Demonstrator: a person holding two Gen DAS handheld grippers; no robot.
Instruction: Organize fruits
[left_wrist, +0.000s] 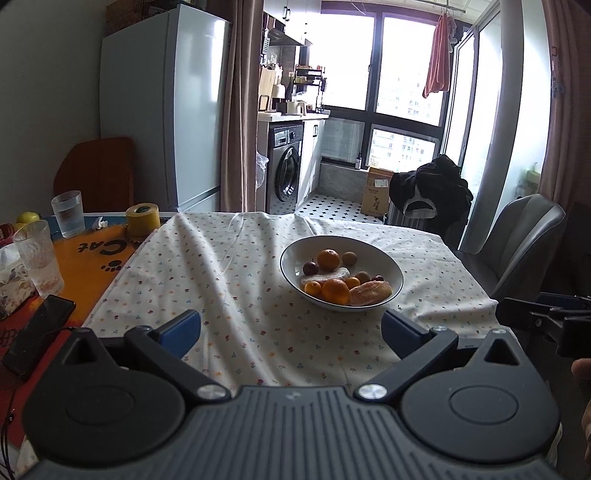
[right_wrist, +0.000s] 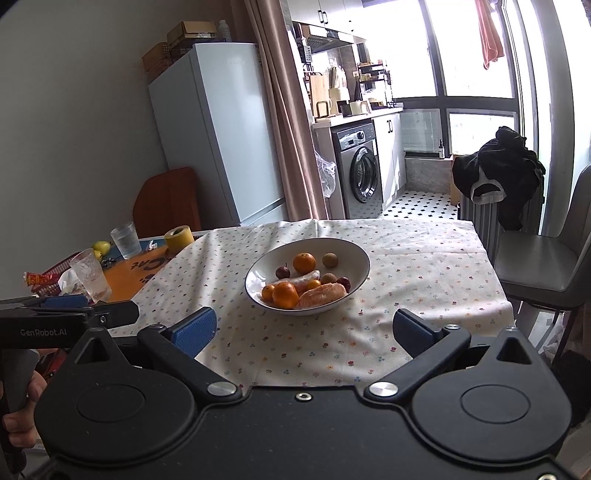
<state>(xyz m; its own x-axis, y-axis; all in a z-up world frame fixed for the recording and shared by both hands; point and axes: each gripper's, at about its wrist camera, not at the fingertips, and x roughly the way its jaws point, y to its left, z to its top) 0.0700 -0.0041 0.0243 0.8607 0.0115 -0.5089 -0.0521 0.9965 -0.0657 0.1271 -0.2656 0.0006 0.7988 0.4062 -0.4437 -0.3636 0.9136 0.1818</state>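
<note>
- Clutter first, along the counter's left edge (left_wrist: 92, 236): two ribbed glasses (left_wrist: 68, 213), a yellow tape roll (left_wrist: 143, 219), a dark phone (left_wrist: 37, 334) near the front-left corner, all on the orange mat and well apart from the fruit.
- I hold the left gripper (left_wrist: 291, 330) low over the front edge of the floral cloth (left_wrist: 221, 280), its blue fingers (left_wrist: 183, 328) spread wide and holding nothing.
- Right of centre on the cloth sits the white bowl (left_wrist: 397, 269), and all the fruit I can see for this job is inside it.
- In the bowl: a large orange (left_wrist: 328, 259) toward the back, another orange (left_wrist: 335, 291) at the front with a small one just beside it, a brownish kiwi-like fruit (left_wrist: 349, 256), a dark plum-like fruit (left_wrist: 311, 267), and a pale peeled-looking piece (left_wrist: 370, 292) against the front-right wall.
- My guess is that the oranges are firm and light, so I would pinch across the widest part; smooth skin could slip.
- The peeled piece looks soft and squashable, so light pressure along its length; the small round ones may roll away.
- The ceramic-looking bowl seems breakable, so I would avoid knocking its rim.
- Right gripper (right_wrist: 306, 332) waits at the front edge too, fingers (right_wrist: 194, 330) wide apart, empty, aimed at the bowl.
</note>
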